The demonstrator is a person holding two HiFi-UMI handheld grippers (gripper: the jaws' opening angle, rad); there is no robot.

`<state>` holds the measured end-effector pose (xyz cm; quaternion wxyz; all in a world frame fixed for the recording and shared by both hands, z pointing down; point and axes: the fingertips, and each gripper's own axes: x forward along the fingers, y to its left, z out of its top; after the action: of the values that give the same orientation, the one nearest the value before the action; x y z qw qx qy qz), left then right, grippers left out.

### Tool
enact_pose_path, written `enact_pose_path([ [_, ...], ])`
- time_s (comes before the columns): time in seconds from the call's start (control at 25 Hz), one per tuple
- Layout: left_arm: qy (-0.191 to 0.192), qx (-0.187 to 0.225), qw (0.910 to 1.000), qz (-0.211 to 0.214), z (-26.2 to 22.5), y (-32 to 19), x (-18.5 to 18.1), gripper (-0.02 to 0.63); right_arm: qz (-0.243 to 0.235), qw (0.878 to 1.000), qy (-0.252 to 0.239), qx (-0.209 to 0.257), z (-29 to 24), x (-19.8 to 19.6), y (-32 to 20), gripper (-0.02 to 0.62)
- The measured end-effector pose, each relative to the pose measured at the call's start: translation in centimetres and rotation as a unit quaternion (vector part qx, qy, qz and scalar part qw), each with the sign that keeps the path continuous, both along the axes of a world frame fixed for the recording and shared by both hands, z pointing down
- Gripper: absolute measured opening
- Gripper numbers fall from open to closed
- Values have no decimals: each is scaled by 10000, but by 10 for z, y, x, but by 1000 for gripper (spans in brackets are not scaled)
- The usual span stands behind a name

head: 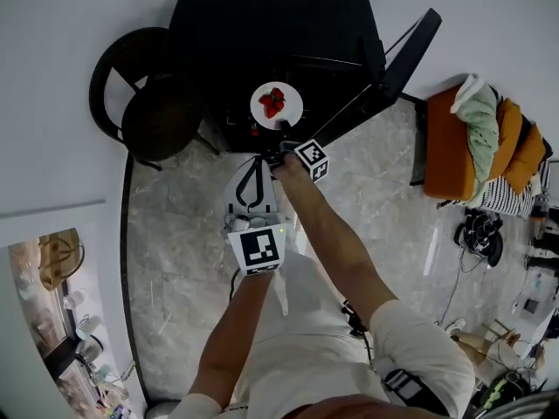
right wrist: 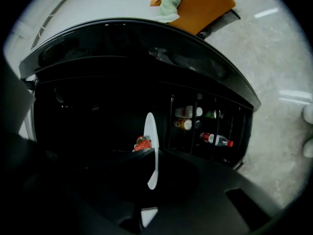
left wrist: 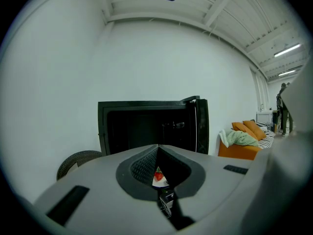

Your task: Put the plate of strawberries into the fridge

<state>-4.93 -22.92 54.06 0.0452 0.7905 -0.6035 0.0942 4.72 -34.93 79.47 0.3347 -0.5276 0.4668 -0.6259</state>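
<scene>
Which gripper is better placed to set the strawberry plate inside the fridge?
Right. The right gripper is shut on the round white plate of strawberries at the open black fridge; the left gripper is shut on nothing, farther back.

Grey marble floor (head: 175, 260) is gleaming a bit; orange sofa (head: 450, 142) is sitting by the white wall (head: 489, 16) with a green cloth (head: 479, 112) lying on it; ceiling strip lights (left wrist: 287, 49) are glowing.
</scene>
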Motion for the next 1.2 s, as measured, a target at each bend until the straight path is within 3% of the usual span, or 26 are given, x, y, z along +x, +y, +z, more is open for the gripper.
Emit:
enact_pose_path([
  [0.64, -28, -37, 10000, -17, 2, -3, 1, 3, -144, 9999, 84, -41, 36, -3, -28, 18],
  [1.2, -13, -121, 9999, 74, 12, 2, 7, 3, -38, 9992, 250, -297, 30, -5, -34, 18],
])
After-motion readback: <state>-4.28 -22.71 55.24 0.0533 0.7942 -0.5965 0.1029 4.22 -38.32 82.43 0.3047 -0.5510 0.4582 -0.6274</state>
